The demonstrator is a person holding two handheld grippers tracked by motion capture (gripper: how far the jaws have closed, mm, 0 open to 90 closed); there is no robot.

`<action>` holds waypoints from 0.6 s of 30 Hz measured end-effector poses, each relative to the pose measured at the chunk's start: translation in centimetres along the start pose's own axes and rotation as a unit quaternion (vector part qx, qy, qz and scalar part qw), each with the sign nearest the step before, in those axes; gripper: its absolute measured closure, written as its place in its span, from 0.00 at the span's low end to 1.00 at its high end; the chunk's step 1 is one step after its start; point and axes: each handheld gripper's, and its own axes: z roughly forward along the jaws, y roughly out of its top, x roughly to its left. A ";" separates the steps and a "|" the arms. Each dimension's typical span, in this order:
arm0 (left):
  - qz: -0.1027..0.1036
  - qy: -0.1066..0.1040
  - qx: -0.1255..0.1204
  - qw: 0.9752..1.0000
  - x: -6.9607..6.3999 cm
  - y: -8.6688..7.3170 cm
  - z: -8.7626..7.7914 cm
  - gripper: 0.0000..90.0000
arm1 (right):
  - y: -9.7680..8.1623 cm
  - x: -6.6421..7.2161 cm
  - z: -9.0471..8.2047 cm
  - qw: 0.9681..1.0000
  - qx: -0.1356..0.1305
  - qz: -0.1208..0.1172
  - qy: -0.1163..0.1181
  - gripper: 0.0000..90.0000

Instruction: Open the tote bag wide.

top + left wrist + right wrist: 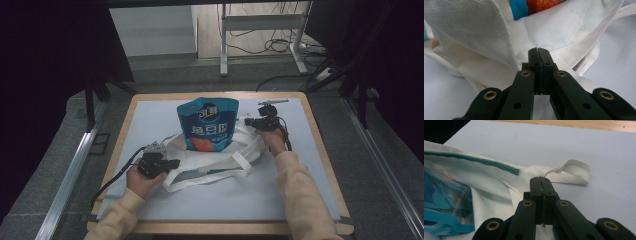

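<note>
- High view: a white cloth tote bag [220,150] lies crumpled near the middle of the counter [310,190], on its pale blue mat, with a blue snack pouch [207,124] standing up out of the bag's mouth.
- Left hand-held gripper [170,164] sits at the bag's near-left edge, just beside the person's left hand [142,180]; the bag stretches away from it toward the pouch.
- Left gripper view: the jaws are pressed together, with white fabric [499,50] caught between them; a hemmed edge and a handle strap [599,47] run off to the right, and the pouch's blue and orange print [534,7] shows beyond the fold.
- Right hand-held gripper [251,121] sits at the bag's far-right edge, right of the pouch, held by the right hand [274,140].
- Right gripper view: the jaws are likewise closed, pinching the bag's cloth where a looped handle strap [571,171] joins it; a green-trimmed hem [474,160] runs left, and the pouch [444,202] lies inside the bag at lower left.
</note>
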 end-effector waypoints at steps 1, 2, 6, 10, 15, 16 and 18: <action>0.000 0.000 0.001 1.000 0.0 0.0 0.0 1.00 | 0.0 0.0 0.0 1.000 0.001 0.000 -0.001 0.99; 0.000 0.000 0.001 1.000 0.0 0.0 0.1 1.00 | -0.1 0.0 0.0 1.000 0.002 -0.004 -0.002 0.99; 0.003 0.004 0.002 1.000 0.0 -0.1 0.2 1.00 | -0.3 0.0 0.4 1.000 0.007 -0.012 -0.012 0.99; 0.003 0.005 0.003 1.000 -0.1 -0.2 0.3 1.00 | -0.6 -0.1 0.7 1.000 0.009 -0.007 -0.011 0.99; 0.002 0.002 -0.021 1.000 -0.2 0.2 -0.4 1.00 | -0.2 0.2 -0.2 1.000 -0.004 -0.007 -0.004 0.99; 0.005 0.001 -0.029 1.000 -0.3 0.4 -0.6 1.00 | -0.1 0.3 -0.6 1.000 -0.012 -0.009 0.000 0.99; 0.010 -0.001 -0.043 0.999 -0.5 0.7 -1.1 1.00 | 0.1 0.6 -1.2 1.000 -0.019 -0.013 0.002 0.99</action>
